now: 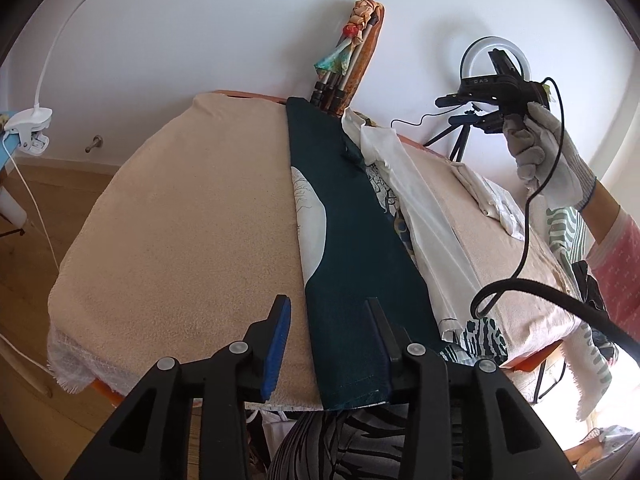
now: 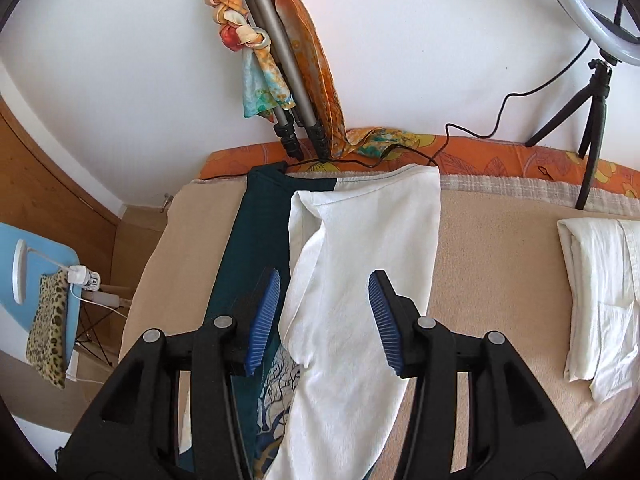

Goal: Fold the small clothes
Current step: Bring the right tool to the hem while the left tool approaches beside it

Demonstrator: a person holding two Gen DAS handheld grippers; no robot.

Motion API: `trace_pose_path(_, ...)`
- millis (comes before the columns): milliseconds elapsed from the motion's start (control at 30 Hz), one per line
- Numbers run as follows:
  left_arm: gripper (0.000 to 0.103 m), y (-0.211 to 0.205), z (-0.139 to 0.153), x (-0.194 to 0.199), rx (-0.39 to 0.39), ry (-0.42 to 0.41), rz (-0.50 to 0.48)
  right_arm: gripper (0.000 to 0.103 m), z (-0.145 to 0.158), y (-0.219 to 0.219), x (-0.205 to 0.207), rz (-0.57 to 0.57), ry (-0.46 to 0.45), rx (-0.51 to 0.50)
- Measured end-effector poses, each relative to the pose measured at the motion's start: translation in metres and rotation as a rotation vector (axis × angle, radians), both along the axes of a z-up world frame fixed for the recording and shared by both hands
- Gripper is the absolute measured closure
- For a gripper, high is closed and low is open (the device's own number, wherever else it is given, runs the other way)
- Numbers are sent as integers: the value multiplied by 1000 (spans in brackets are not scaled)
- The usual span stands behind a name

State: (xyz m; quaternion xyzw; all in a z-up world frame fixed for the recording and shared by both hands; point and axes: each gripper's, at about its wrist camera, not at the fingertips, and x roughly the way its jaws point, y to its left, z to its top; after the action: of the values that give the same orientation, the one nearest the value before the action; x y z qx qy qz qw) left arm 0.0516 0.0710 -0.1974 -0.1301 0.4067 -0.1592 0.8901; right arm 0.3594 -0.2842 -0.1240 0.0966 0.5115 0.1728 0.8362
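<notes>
Right wrist view: the dark teal printed T-shirt (image 2: 236, 248) lies lengthwise on the beige towel-covered table (image 2: 488, 248), its white folded-over side (image 2: 360, 264) uppermost. The right gripper (image 2: 324, 316) hangs released above that white side; the left gripper (image 1: 330, 344), also released, straddles the shirt's near hem. Pinching hem corners squarely would likely keep the fold straight. A folded white garment (image 2: 600, 280) rests well right of the shirt.

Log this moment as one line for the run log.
phase: mid-fold | dark green shirt flat on beige towel, white side folded over | left gripper open, low | right gripper open, raised | folded white garment aside
</notes>
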Motion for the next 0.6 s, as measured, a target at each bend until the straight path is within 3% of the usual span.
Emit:
trace_pose_path(133, 64, -7, -3, -5, 11, 24, -38, 54, -10, -19, -95, 36, 23, -4)
trace_pose_path(233, 64, -22, 3, -9, 7, 13, -91, 54, -37, -29, -163, 50, 69, -4)
trace_pose_path(333, 64, -43, 4, -10, -52, 32, -159, 54, -67, -38, -219, 38, 125, 41)
trace_pose_path(467, 65, -73, -1, 1, -129, 80, -218, 54, -95, -44, -255, 20, 168, 136)
trace_pose_path(600, 65, -98, -3, 14, -148, 114, -253, 54, -110, -40, -273, 29, 205, 190)
